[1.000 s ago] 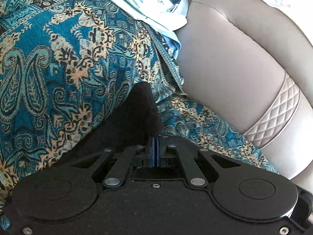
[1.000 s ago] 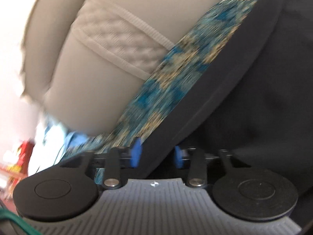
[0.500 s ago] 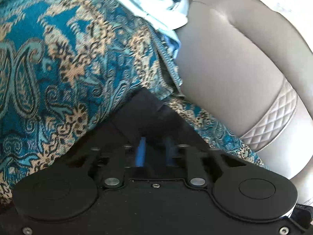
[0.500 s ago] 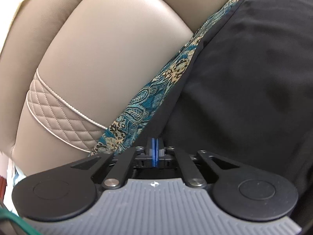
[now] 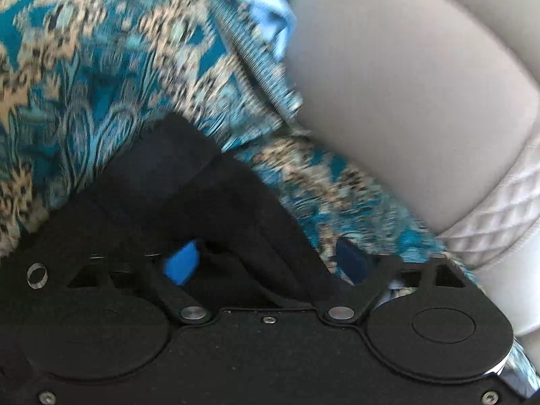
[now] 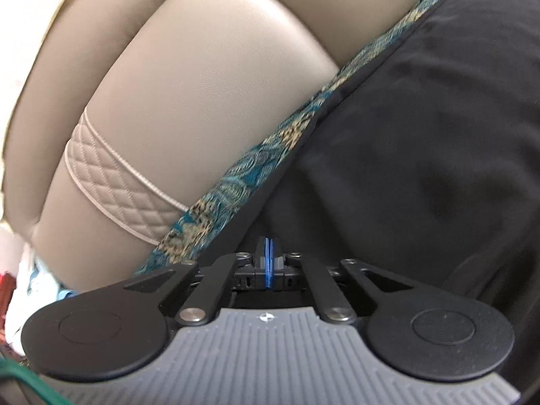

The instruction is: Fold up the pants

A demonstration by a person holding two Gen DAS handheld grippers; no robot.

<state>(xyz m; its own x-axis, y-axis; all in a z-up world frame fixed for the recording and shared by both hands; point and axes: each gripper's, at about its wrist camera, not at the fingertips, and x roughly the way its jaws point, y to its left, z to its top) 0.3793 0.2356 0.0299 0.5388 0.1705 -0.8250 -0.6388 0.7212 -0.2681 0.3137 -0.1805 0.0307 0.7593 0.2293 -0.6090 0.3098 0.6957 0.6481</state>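
Observation:
The black pants [image 5: 189, 182] lie on a teal paisley cover [image 5: 84, 67] over a beige couch. In the left wrist view my left gripper [image 5: 266, 263] is open, its blue pads wide apart, with a folded corner of the pants lying between them. In the right wrist view the pants [image 6: 422, 141] fill the right half. My right gripper [image 6: 268, 253] is shut, its blue pads pressed together on the edge of the pants.
The beige leather couch back [image 5: 405, 84] with a quilted band [image 6: 111, 172] rises behind the paisley cover [image 6: 236, 182]. Light blue clothes [image 5: 273, 23] lie at the top of the left wrist view.
My left gripper was shut on the pants, then opened wide and let go. My right gripper was open one second ago and closed on the pants edge, holding since.

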